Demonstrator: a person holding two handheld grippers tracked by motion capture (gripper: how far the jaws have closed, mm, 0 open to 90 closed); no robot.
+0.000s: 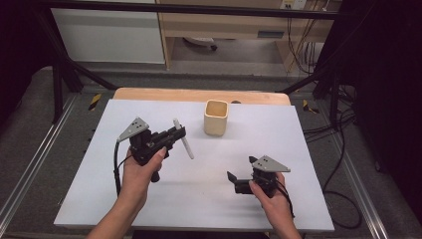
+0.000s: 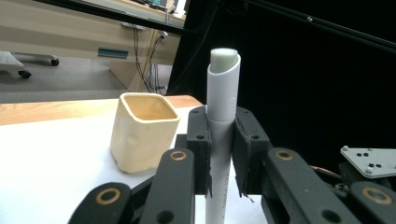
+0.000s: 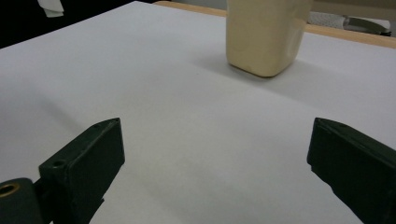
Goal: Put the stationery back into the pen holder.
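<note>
The cream square cup (image 2: 144, 132) looked like matt, slightly uneven ceramic. The white tube (image 2: 222, 116) was smooth matt plastic. The tabletop (image 1: 149, 199) wore a matt white sheet over a pale wood edge; the jaws were matt black plastic.

Both grippers, left gripper (image 1: 175, 134) and right gripper (image 1: 233, 178), are matte black with brass-ringed pivots, grey screw-dotted triangle plates up top, black cables trailing behind.

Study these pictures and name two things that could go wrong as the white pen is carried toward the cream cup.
1. The left tool grips the long white plastic pen near its middle, so both ends stick out; the lower end might strike the rim of the cream square ceramic cup and tip it.
2. The cup stands free on the white table sheet, while the open right tool sits apart from it, so nothing steadies it.
</note>
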